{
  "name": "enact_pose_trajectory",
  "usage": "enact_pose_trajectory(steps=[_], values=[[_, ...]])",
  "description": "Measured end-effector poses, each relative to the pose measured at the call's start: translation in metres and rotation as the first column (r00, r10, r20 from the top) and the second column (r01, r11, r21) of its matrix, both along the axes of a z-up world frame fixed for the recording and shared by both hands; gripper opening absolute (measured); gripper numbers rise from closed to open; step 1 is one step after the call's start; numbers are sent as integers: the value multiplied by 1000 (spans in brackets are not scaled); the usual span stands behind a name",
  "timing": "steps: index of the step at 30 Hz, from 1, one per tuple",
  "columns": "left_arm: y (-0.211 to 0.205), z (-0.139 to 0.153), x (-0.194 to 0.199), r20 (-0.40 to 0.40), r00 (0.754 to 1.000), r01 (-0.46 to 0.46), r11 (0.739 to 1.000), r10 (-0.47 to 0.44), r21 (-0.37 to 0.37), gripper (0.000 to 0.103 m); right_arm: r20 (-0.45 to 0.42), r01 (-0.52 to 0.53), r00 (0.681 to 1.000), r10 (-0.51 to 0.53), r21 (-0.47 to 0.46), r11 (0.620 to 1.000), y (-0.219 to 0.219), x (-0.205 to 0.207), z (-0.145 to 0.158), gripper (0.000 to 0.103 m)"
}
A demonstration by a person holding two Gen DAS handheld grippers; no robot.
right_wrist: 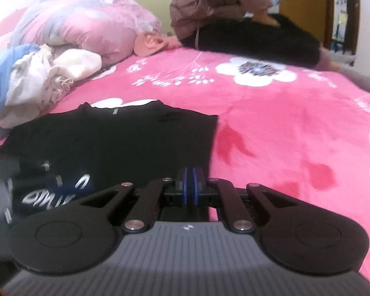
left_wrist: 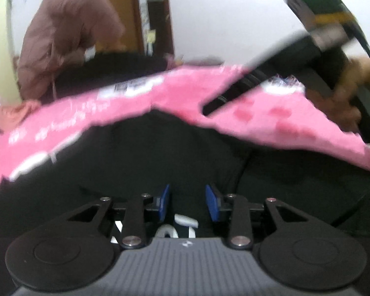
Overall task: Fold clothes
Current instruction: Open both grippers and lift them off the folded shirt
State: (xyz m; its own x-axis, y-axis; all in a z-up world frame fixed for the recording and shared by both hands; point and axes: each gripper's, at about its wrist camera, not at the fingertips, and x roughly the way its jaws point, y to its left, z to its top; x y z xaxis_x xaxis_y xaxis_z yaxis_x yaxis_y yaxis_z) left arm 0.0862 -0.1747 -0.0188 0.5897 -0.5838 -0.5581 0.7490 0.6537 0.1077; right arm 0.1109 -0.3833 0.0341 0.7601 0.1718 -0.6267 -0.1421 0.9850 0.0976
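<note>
Left tool [left_wrist: 187, 203] hangs part-spread and empty over the black T-shirt [right_wrist: 106, 138], right tool [right_wrist: 190, 185] pressed together, angled down over the shirt's edge.

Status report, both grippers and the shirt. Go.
Left gripper open over black shirt, nothing gripped. Right gripper shut; hold on shirt edge unclear. Shirt flat on pink bedspread. Laundry pile alongside, clear.

Home bedroom: bed w/ pink floral blanket [right_wrist: 283, 113], pillows [right_wrist: 86, 27], wooden door [left_wrist: 125, 12].

Pink floral bedspread [right_wrist: 271, 113], bundled quilt [right_wrist: 86, 24]
</note>
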Motion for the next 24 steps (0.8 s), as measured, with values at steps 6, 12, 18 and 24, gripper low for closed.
enact_pose_trajectory(steps=[6,12,18,24], values=[[2,-4,-1,-2,1000,-3,1000,3,-6,35,-45,-16,999,15,-38,999,6,76,-36,4],[11,-5,6,-60,998,-4,998,0,-68,35,-10,56,998,-55,39,998,-16,126,-42,4],[14,-6,6,-70,998,-4,997,-2,-82,36,-8,221,975,-222,123,967,-50,128,-37,8],[22,-6,13,-120,993,-2,991,-14,-131,39,-33,87,996,-82,260,962,-59,48,-20,9]])
